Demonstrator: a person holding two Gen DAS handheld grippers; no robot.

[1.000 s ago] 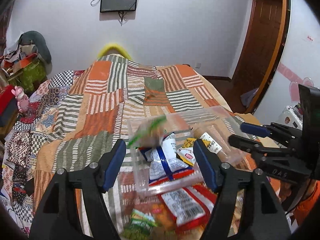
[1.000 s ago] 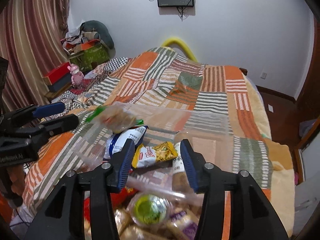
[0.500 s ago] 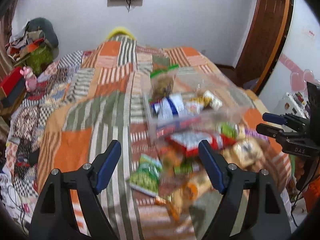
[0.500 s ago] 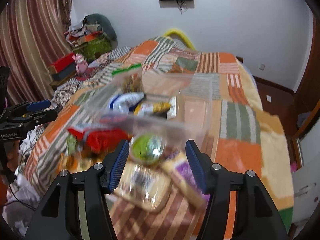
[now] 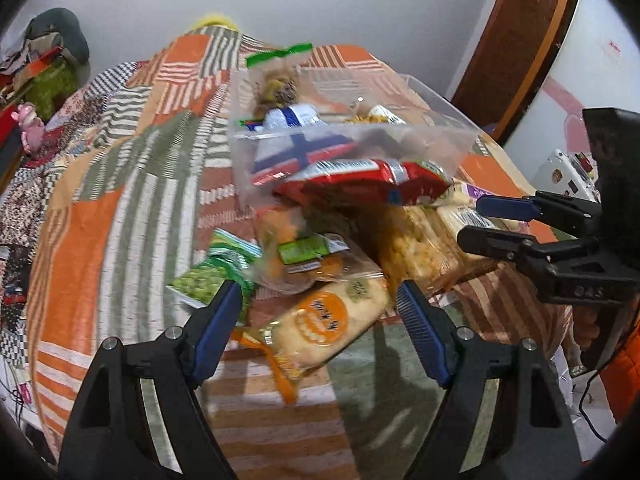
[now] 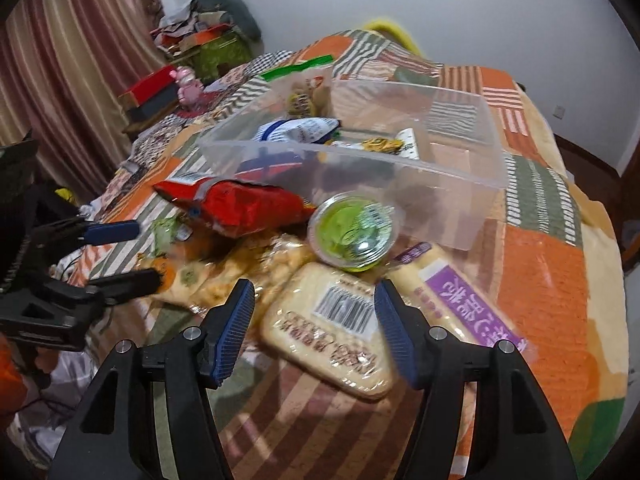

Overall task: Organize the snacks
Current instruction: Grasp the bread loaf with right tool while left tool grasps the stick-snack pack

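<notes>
Left gripper (image 5: 320, 308): its jaws stand wide apart and hold nothing. They have just been opening, likely to get ready for a grab. It points down at the snack pile.
Pack under it: a pale pack with an orange circle (image 5: 326, 326) lies flat between the blue pads, not touched. It looks like the next one to pick, but that is a guess.
Right gripper (image 6: 314, 312): its jaws are also apart and empty, and have been opening a bit too. It points down at the same pile from the other side.
Pack under that one: a pale pack with a barcode (image 6: 334, 330) lies between the pads, not squeezed.
Snack pile: the green cup (image 6: 354, 234), the red bag (image 6: 244, 208), the purple-label pack (image 6: 468, 300) and the green pea bag (image 5: 212, 274) lie loose on the striped blanket (image 5: 120, 216), waiting to be put away.
Clear box (image 6: 460, 168): it sits just behind the pile. Some snacks are in it already, so it seems to be where the rest should go.
</notes>
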